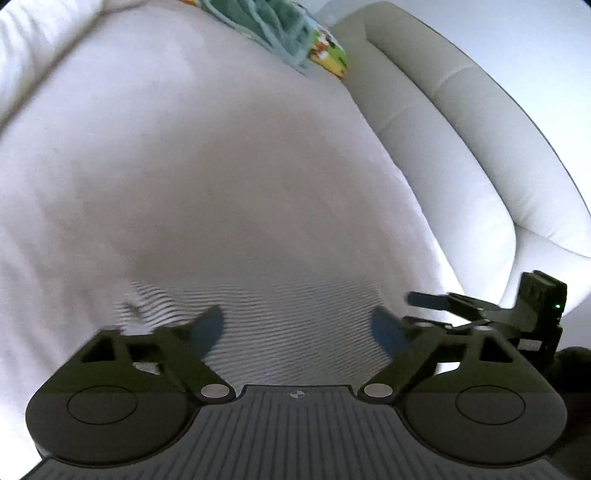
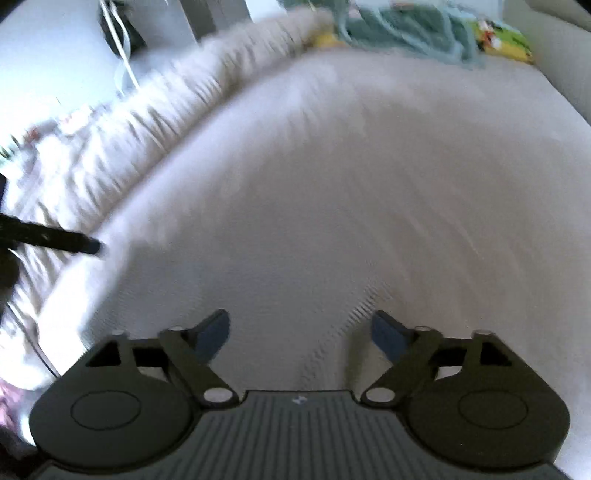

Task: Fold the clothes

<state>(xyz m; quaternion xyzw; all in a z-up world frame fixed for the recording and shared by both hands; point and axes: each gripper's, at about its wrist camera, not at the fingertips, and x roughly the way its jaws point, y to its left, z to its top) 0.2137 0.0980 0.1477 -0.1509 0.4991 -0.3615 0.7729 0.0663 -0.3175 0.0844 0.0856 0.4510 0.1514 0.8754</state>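
Note:
A white ribbed garment (image 1: 240,332) lies spread on the white bed, close under both grippers; it also shows in the right wrist view (image 2: 332,332), blurred. My left gripper (image 1: 295,328) is open and empty just above the fabric. My right gripper (image 2: 301,328) is open and empty above the same cloth. The right gripper also shows at the right edge of the left wrist view (image 1: 480,314). One finger of the left gripper (image 2: 55,240) pokes in from the left of the right wrist view.
A teal garment (image 1: 269,26) and a yellow-green patterned item (image 1: 328,55) lie at the far end of the bed. A padded white headboard (image 1: 461,147) runs along the right. A rumpled duvet (image 2: 110,147) lies along the left.

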